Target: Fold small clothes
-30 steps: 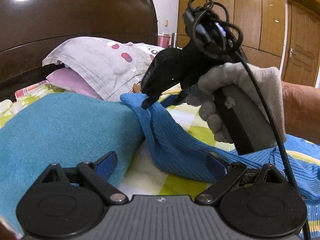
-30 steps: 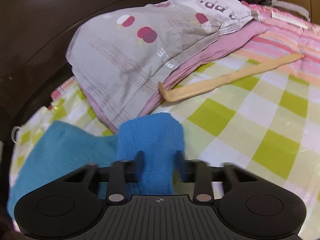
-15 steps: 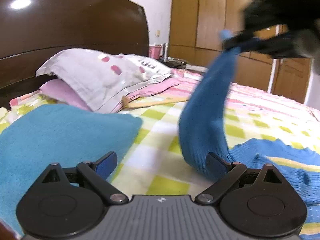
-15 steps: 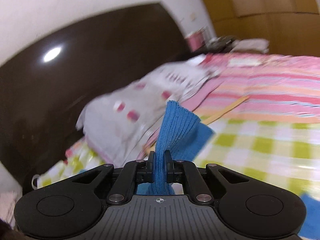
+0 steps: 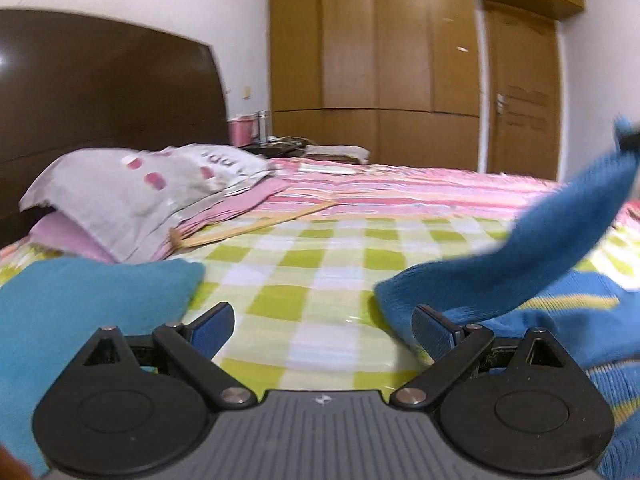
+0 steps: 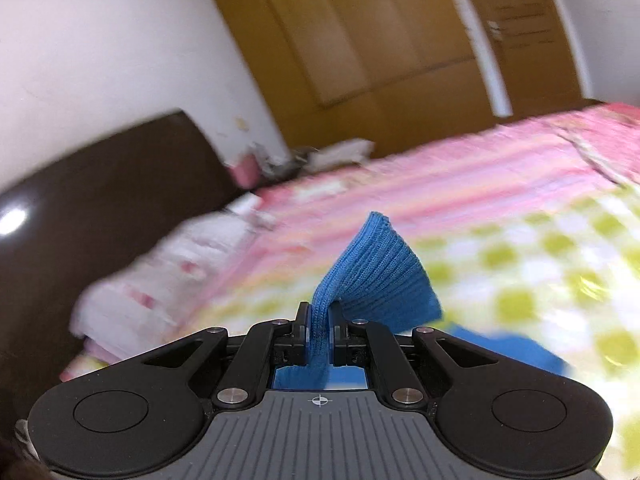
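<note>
Blue ribbed sleeve (image 6: 372,276) pinched between the right gripper (image 6: 319,330) fingers, stretched up off the striped blue sweater (image 5: 560,320) lying on the checked sheet (image 5: 320,264). Left gripper (image 5: 322,324) spread wide, holding nothing, low over the sheet between sweater and teal towel (image 5: 80,304). Beyond: grey pillow (image 5: 132,192), dark headboard (image 5: 100,92).

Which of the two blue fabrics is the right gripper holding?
The darker ribbed blue sweater, pinched by its sleeve in the right gripper. The lighter teal cloth lies flat, untouched, beside the open left gripper.
</note>
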Motion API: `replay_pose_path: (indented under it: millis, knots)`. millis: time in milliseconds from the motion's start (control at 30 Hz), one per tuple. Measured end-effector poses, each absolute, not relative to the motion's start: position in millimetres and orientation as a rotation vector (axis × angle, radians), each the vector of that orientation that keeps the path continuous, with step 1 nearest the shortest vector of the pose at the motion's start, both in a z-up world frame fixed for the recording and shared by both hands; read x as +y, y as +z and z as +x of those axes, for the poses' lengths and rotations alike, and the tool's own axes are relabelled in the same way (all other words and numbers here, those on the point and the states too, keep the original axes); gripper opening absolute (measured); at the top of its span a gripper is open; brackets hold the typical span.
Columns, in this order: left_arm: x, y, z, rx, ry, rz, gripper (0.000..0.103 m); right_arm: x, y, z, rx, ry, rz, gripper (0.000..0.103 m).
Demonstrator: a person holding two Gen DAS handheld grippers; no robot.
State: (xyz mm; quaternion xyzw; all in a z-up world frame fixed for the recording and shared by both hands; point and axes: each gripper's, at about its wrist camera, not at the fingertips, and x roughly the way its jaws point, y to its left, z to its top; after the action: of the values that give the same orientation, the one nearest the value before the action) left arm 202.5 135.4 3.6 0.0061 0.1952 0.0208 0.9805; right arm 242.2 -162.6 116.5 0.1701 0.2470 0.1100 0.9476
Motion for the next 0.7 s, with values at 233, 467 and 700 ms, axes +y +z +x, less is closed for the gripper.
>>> replay_pose_path:
  millis: [233, 467, 700]
  knots:
    - [107, -5, 199, 0.409, -0.023, 0.114, 0.101, -204, 26, 228, 0.713, 0.119, 0.464, 0.014]
    - [95, -11, 199, 0.417, -0.04, 0.18, 0.101, -222, 5, 226, 0.709, 0.083, 0.536, 0.037]
    - [94, -15, 203, 0.439, -0.038, 0.173, 0.101, -249, -12, 235, 0.704, 0.077, 0.652, 0.037]
